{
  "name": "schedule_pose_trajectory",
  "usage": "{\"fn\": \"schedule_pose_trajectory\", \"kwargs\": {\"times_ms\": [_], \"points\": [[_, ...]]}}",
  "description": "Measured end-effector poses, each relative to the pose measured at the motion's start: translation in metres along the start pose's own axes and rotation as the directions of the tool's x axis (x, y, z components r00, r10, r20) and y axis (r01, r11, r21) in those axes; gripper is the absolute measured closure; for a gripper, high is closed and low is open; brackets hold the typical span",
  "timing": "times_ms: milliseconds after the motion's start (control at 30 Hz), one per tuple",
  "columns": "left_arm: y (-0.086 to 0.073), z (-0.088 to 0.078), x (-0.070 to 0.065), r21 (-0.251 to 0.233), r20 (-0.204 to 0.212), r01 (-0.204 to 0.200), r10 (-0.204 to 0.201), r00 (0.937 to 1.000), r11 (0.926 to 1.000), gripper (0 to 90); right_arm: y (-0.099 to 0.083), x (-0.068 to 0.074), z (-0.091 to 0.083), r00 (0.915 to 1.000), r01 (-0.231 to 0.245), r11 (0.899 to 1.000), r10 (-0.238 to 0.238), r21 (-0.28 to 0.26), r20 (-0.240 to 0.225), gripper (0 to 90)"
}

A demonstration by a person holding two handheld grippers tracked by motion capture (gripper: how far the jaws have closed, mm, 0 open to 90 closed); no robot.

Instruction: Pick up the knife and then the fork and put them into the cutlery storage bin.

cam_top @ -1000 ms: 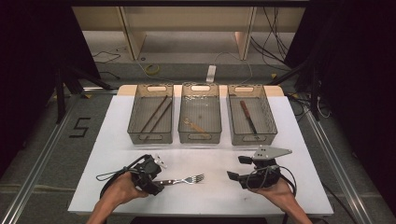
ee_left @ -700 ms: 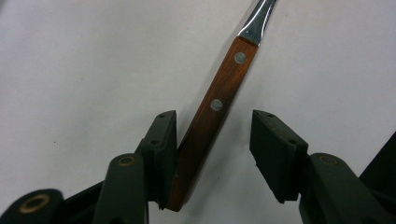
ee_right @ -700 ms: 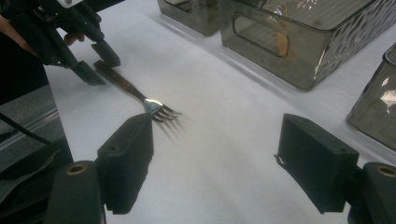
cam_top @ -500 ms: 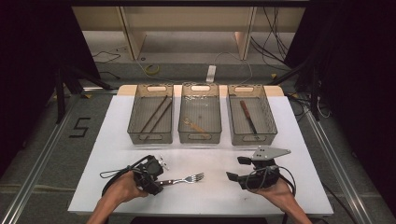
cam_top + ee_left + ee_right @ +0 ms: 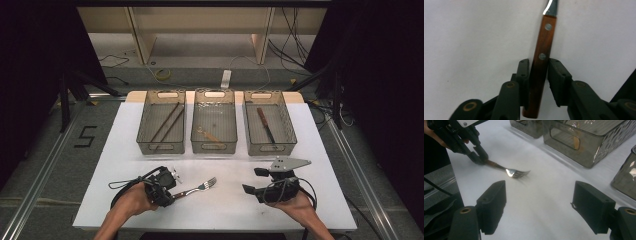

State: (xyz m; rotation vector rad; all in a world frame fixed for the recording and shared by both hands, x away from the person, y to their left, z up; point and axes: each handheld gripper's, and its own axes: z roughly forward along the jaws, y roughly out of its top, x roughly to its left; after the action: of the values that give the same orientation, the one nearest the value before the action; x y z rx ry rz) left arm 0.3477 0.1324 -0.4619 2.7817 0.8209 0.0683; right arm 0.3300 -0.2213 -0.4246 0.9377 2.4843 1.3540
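2 black fingers (image 5: pixel 560 75) of the left gripper (image 5: pixel 167 192) have just been closing around the brown wooden handle of the steel fork (image 5: pixel 196 188), which lies flat on the white counter (image 5: pixel 230 210); one touches the wood, the other seems a sliver off, so I judge a low, near-the-end pinch could let the tines sag or the fork pivot once lifted. Right gripper (image 5: pixel 252 181) rests with fingers spread and empty, well apart, and open counter lies between the fork and the 3 smoky clear plastic bins (image 5: pixel 213 148), whose raised rims it must clear.
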Motion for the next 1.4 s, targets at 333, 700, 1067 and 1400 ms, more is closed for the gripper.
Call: {"fn": "schedule_pose_trajectory", "kwargs": {"times_ms": [333,700,1067,1400], "points": [[-0.001,-0.001,0.001,-0.02,0.003,0.001,-0.001,1.0,0.9998,75.4,0.0,0.001,0.0,1.0,0.005,1.0,-0.005,0.0,-0.004,28.1],[0.008,-0.016,-0.008,-0.091,0.074,0.009,-0.002,0.9973,0.9958,75.5,0.003,0.01,0.003,0.9988,0.047,0.999,-0.047,-0.008,-0.014,27.6],[0.034,-0.021,-0.026,-0.108,0.122,-0.057,0.07,0.99,0.9925,75.5,0.012,0.043,0.017,0.9765,0.202,0.979,-0.202,-0.015,-0.074,26.5],[0.054,-0.02,-0.04,-0.096,0.144,-0.119,0.132,0.9808,0.9883,75.5,0.011,0.07,0.041,0.9314,0.36,0.931,-0.354,0.063,-0.085,27.2]]}}
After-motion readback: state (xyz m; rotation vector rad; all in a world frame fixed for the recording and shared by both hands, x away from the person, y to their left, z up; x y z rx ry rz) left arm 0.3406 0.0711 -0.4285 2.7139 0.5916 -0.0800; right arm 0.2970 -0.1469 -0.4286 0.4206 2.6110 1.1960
